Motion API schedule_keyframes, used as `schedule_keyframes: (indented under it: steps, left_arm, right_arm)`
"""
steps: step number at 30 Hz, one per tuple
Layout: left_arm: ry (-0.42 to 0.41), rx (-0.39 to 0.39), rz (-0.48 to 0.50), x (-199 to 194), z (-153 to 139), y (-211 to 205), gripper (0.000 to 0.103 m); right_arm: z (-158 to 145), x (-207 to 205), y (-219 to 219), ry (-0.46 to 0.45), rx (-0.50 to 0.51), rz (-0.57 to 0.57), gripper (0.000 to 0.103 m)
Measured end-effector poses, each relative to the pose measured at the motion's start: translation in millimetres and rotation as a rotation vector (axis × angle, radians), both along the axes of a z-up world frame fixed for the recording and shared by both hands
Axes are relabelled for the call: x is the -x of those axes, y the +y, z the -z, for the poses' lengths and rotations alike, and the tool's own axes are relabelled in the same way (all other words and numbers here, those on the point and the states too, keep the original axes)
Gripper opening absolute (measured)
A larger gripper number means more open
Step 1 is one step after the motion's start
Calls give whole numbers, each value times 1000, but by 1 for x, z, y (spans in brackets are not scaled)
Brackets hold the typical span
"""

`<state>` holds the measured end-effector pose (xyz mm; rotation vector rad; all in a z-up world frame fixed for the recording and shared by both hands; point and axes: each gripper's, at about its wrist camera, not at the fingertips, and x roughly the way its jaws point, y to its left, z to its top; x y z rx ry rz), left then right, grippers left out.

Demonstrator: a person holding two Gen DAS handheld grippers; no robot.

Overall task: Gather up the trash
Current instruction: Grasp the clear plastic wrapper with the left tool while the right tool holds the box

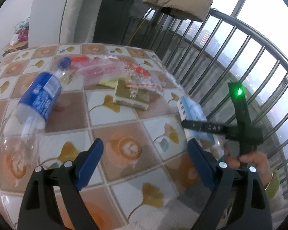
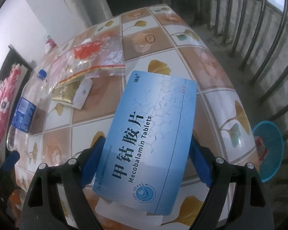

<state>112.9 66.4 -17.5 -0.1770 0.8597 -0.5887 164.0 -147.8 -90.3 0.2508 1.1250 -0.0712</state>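
tablecloth [image 1: 113,132]: checked squares of brown, peach and white, with yellow ginkgo leaves | medicine box [image 2: 149,134]: light blue, dark blue letters | bottle [image 1: 38,97]: clear, blue label, blue cap | gripper pads [image 1: 90,161]: blue, arms black | basin [image 2: 268,151]: turquoise | wrappers [image 1: 138,76]: perhaps red and clear

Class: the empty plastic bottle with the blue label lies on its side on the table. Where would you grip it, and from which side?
Grip the plastic bottle across its labelled middle, from above, fingers straddling its width: it lies flat, and the round body is narrower than the open left gripper.
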Motion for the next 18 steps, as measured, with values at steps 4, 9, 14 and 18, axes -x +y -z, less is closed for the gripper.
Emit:
schedule_keyframes:
  steps: [4, 9, 14, 18]
  left_arm:
    - [-5, 8, 4, -18, -3, -14, 87]
    - [34, 1, -12, -51, 2, -34, 86]
    - [49, 12, -57, -87, 0, -45, 84]
    - [77, 63, -110, -122, -2, -49, 81]
  right_arm:
    - [1, 5, 2, -23, -7, 9, 79]
    - [2, 8, -6, -47, -52, 12, 79]
    - [1, 9, -10, -57, -84, 5, 79]
    - [1, 8, -11, -57, -86, 3, 79]
